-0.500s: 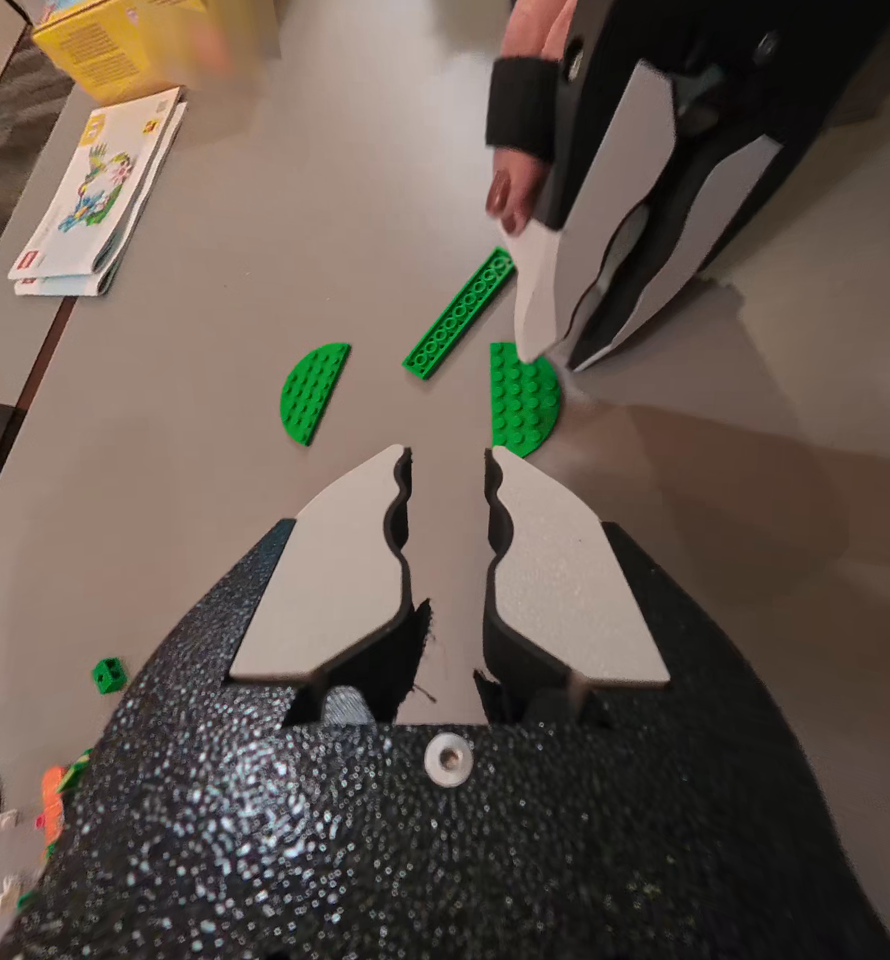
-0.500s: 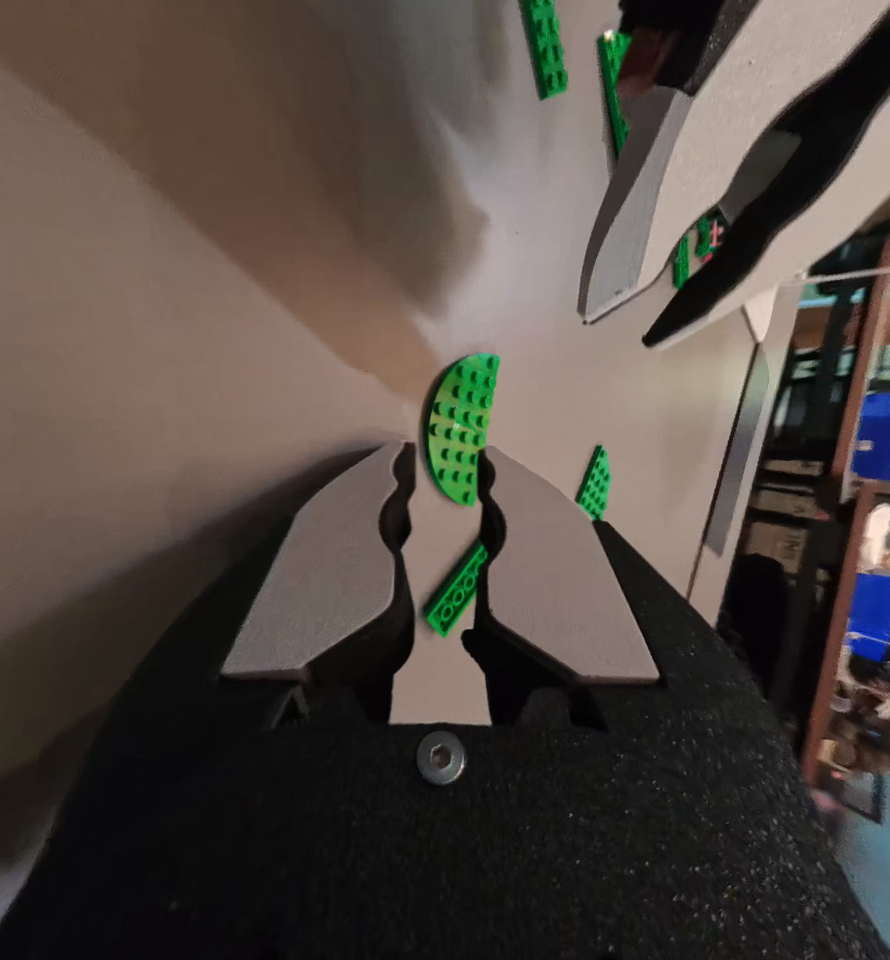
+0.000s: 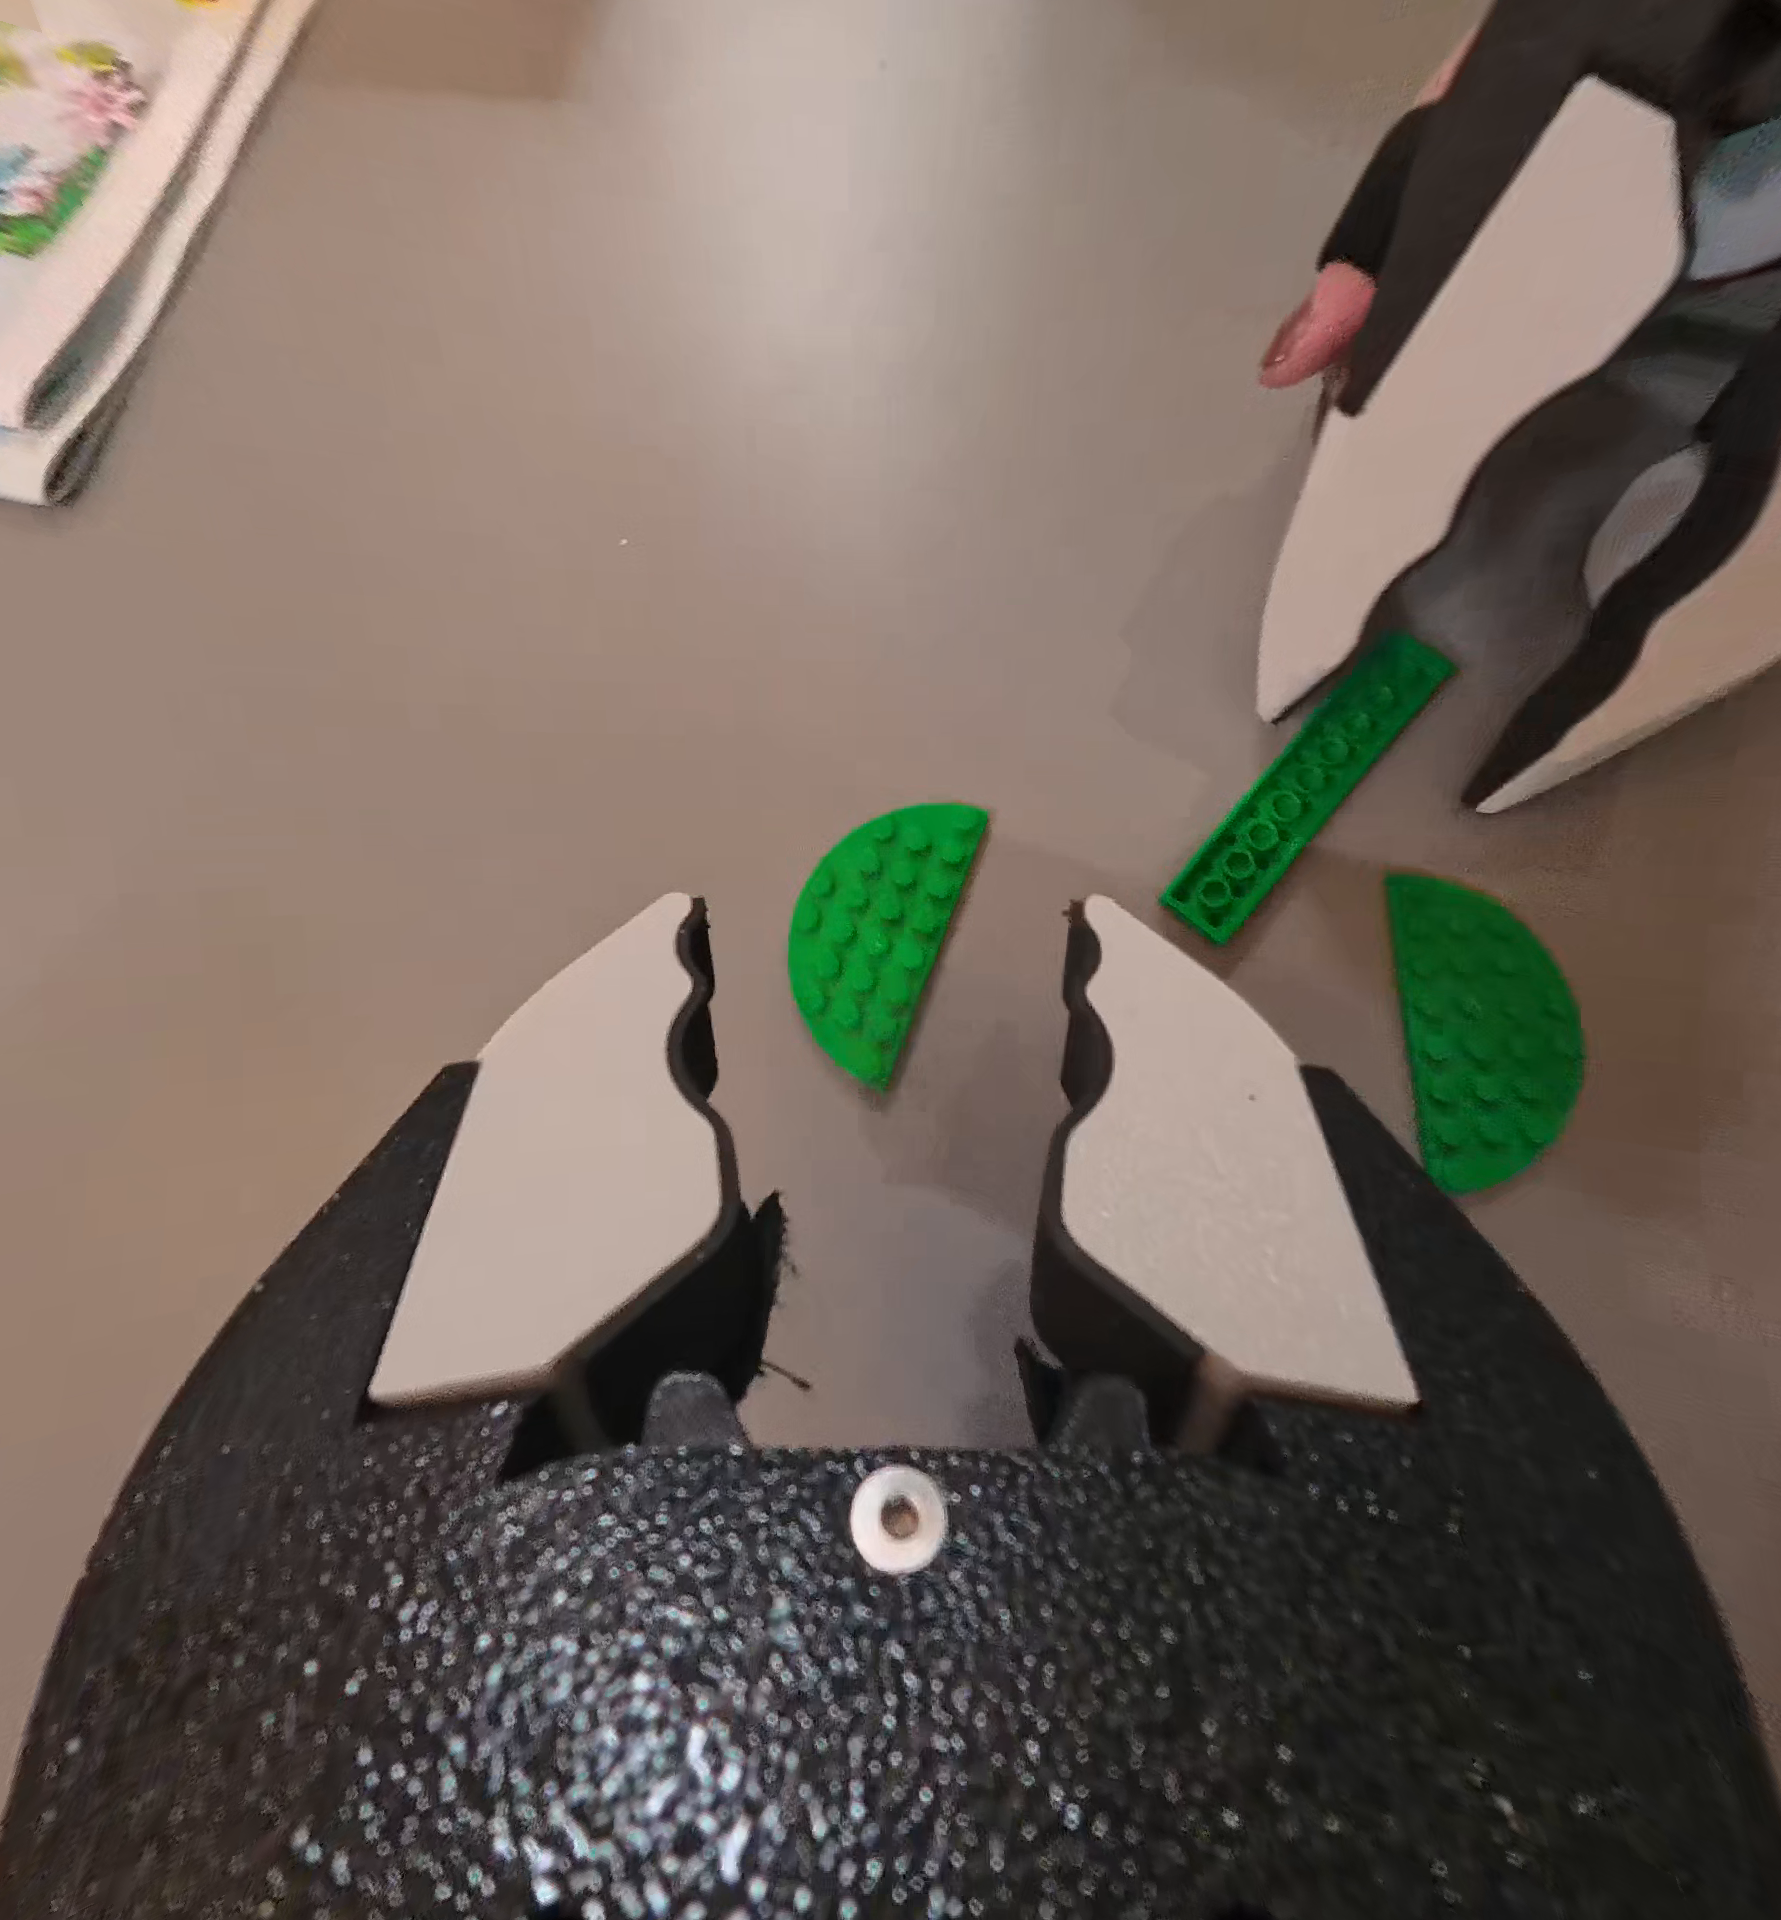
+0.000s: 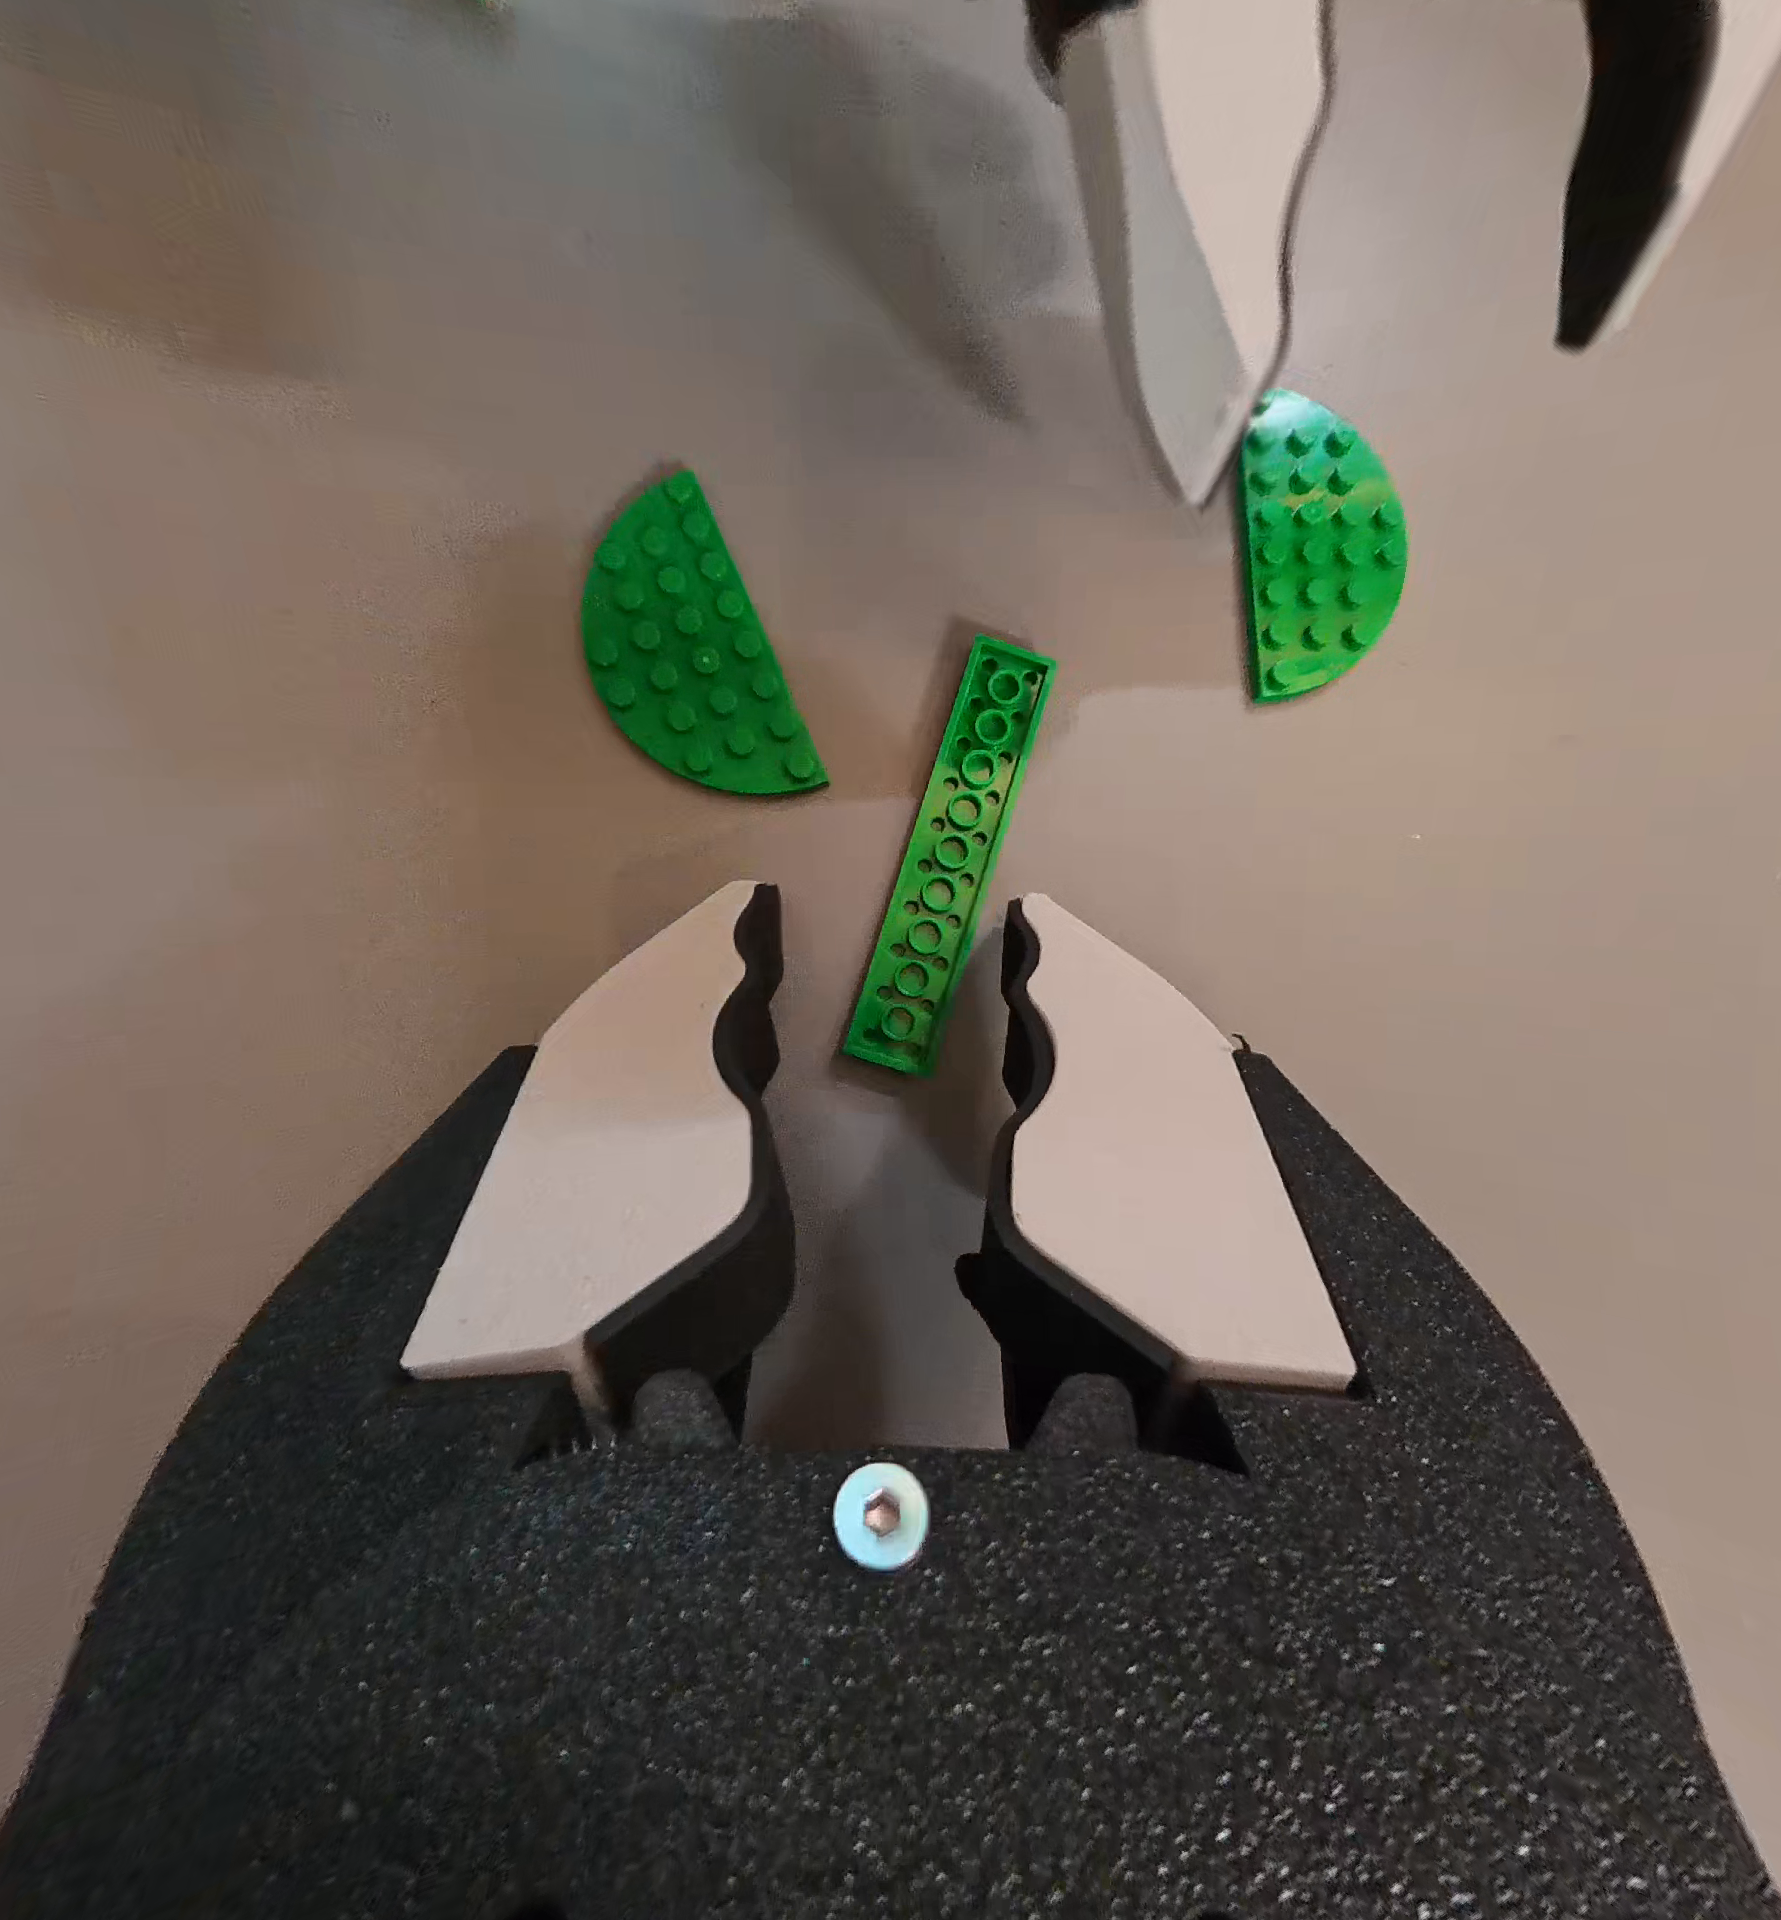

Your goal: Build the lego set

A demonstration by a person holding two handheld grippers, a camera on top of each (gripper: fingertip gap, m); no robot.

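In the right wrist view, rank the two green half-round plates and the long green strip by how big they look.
1. Left half-round plate, the widest green patch.
2. Right half-round plate, slightly smaller, but a tip of the other claw hides its corner; the two look like matching parts, so don't trust this gap.
3. Long strip, longest but narrowest.

No legible text; booklet (image 3: 55,239) cover print seemingly too blurred to read.

Long green plate (image 4: 948,852) between parted gripper (image 4: 891,909) fingers
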